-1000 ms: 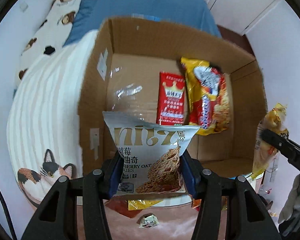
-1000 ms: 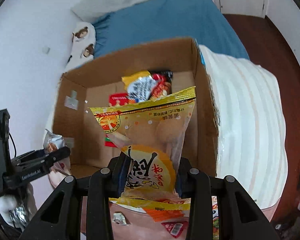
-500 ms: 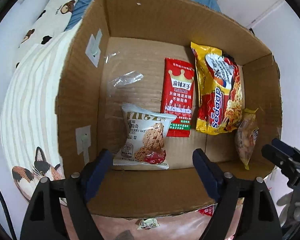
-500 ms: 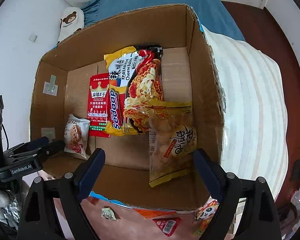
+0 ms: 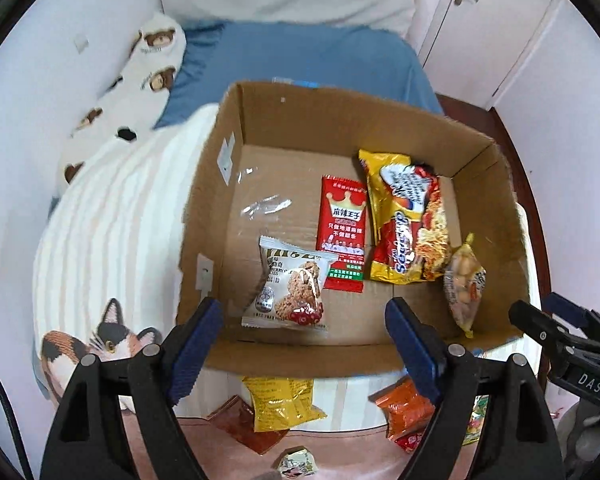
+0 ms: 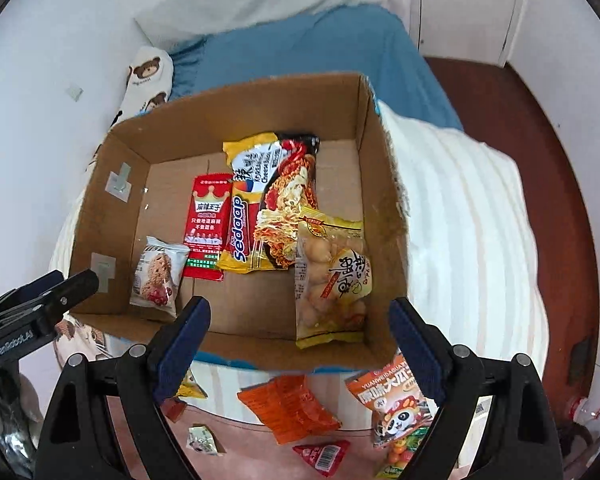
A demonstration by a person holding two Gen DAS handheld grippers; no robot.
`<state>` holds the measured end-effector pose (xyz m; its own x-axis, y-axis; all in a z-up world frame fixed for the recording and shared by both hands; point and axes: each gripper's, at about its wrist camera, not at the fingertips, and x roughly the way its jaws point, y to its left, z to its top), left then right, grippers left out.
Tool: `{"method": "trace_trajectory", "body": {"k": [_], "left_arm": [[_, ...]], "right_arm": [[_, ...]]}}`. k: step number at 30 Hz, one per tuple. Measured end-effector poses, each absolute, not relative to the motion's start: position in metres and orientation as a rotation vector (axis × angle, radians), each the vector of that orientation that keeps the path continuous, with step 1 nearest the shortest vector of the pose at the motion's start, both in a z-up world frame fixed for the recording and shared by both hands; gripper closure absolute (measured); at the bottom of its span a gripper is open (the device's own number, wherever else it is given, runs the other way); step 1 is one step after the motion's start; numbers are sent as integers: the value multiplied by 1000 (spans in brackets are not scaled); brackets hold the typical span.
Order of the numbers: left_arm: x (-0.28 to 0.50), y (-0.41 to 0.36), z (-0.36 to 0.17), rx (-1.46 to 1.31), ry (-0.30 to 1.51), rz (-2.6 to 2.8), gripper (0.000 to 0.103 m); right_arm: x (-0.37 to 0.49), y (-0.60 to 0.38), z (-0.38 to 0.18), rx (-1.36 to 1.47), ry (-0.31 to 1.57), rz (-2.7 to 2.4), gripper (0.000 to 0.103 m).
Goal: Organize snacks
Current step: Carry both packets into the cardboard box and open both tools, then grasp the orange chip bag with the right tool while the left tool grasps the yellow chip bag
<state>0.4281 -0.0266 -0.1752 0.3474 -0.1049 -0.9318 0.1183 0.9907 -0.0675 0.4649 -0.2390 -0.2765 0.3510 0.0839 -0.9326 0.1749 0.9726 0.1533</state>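
Note:
An open cardboard box (image 5: 416, 116) (image 6: 240, 96) sits on the bed. Inside lie a white oat cookie pack (image 5: 290, 290) (image 6: 156, 276), a red crown sachet (image 5: 342, 232) (image 6: 206, 226), a yellow noodle pack (image 5: 408, 220) (image 6: 268, 200) and a yellow fish-ball bag (image 5: 464, 284) (image 6: 332, 280). My left gripper (image 5: 304, 348) is open and empty above the box's near wall. My right gripper (image 6: 300, 344) is open and empty above the near wall too. Loose snacks lie in front of the box: a yellow pack (image 5: 280, 404), an orange pack (image 6: 296, 408) and a panda pack (image 6: 396, 400).
The box rests on a white striped cushion (image 6: 468, 220) with a cat print (image 5: 100, 340). Blue bedding (image 5: 300, 60) and a bear-print pillow (image 5: 148, 64) lie behind. A small red sachet (image 6: 324, 454) and a wrapped candy (image 6: 202, 440) lie on the pink surface in front.
Both grippers let go of their packs into the box, opened, and pulled back and up. The cookie pack and fish-ball bag now lie on the box floor.

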Motion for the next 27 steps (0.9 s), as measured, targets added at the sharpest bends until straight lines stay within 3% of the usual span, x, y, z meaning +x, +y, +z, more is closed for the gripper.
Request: {"method": "trace_trajectory", "body": {"k": [20, 27], "left_arm": [[339, -39, -102, 61, 1007, -188, 20], [322, -27, -118, 39, 1041, -143, 20]], "right_arm": [[371, -220, -190, 228, 980, -46, 10], [355, -223, -210, 274, 1037, -38, 10]]}}
